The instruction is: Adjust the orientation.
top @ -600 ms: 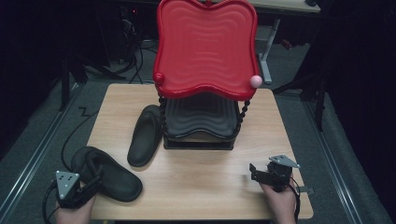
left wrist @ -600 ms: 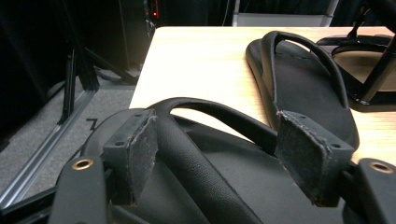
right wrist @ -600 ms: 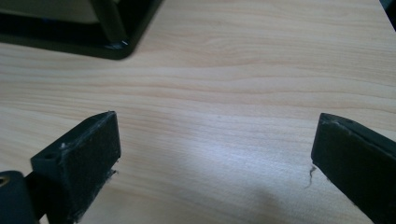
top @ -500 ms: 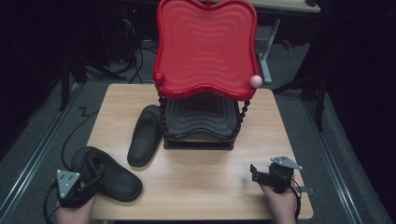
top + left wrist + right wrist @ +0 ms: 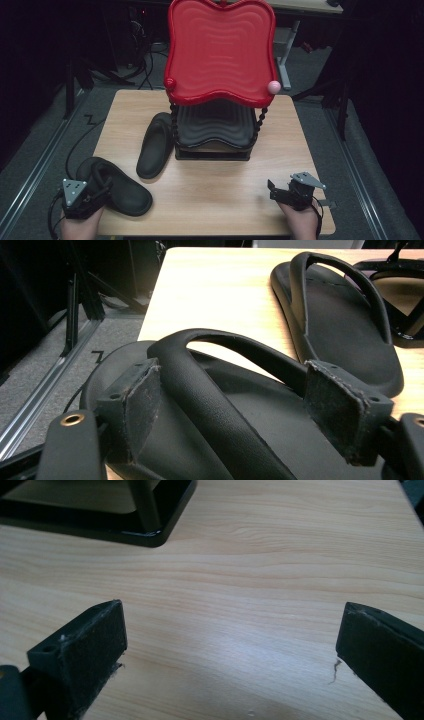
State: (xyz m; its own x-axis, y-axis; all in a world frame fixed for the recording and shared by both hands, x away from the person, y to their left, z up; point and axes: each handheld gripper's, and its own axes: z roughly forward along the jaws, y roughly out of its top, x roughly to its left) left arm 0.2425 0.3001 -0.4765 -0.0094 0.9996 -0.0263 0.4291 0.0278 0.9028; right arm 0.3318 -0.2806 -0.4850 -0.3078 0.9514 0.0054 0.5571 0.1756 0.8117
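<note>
Looks like the sandals are meant to be put on the two-tier rack (image 5: 215,150) — and nothing is parked there yet, so pretty much all of it is left to do. One black sandal (image 5: 156,145) is lying on the table (image 5: 220,200) just beside the rack's left post, sole up as far as can be told. The other sandal (image 5: 220,415) is sitting at the near left corner of the table, part of it hanging over the edge. The left claw (image 5: 250,400) is placed around that sandal's strap (image 5: 210,390), jaws spread wide; the strap runs between the pads, the left pad seems to be brushed by it, but no squeeze is seen — so it's judged not gripped yet. The right claw (image 5: 230,645) is held low over bare wood near the rack's front corner, jaws wide apart, nothing between them. Closing on the strap would be expected next.
</note>
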